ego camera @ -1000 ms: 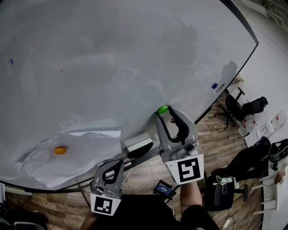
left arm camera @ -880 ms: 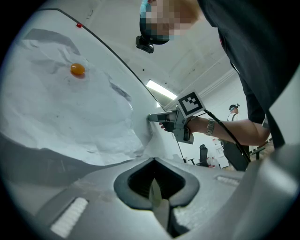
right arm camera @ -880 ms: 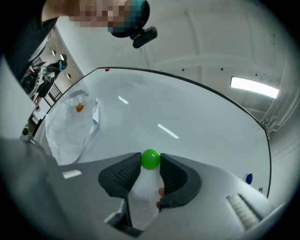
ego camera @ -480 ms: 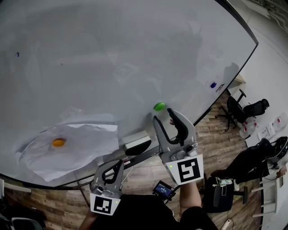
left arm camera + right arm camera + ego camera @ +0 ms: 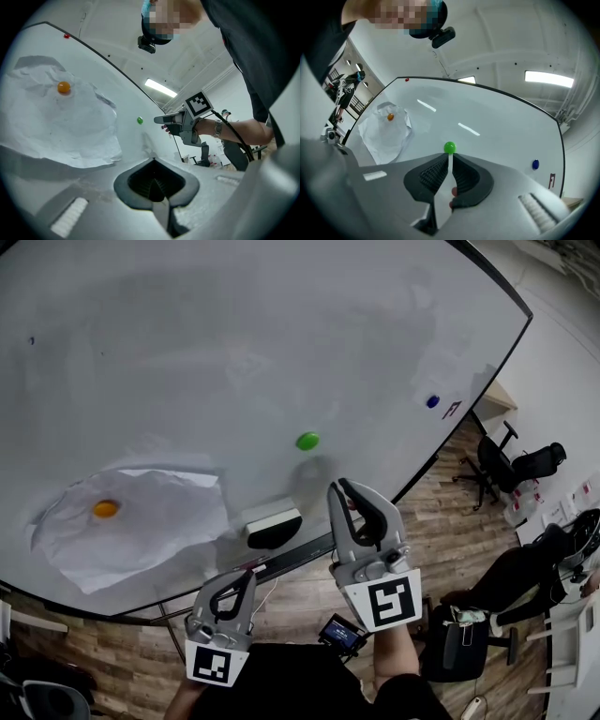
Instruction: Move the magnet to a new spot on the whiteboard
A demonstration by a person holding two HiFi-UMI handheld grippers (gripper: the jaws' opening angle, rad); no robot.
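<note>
The green magnet (image 5: 307, 441) sticks on the whiteboard (image 5: 234, 352), free of both grippers. My right gripper (image 5: 343, 487) hovers a short way below and right of it, off the board. Its jaws are closing, down to a thin slit, with nothing between them. In the right gripper view the green magnet (image 5: 449, 148) shows just past the tips of the right gripper (image 5: 449, 158). My left gripper (image 5: 246, 576) hangs lower, near the board's bottom edge, shut and empty. The left gripper view shows the green magnet (image 5: 139, 120) and the right gripper (image 5: 158, 121) side by side.
An orange magnet (image 5: 106, 509) pins a crumpled paper sheet (image 5: 150, 540) at the board's lower left. A blue magnet (image 5: 432, 401) sits far right. An eraser (image 5: 272, 527) rests on the bottom ledge. Office chairs (image 5: 511, 465) stand on the wood floor to the right.
The right gripper has let go of the green magnet and drawn back from the board. Its jaws have narrowed. The magnet stays where it was placed. The left gripper has hardly moved.
</note>
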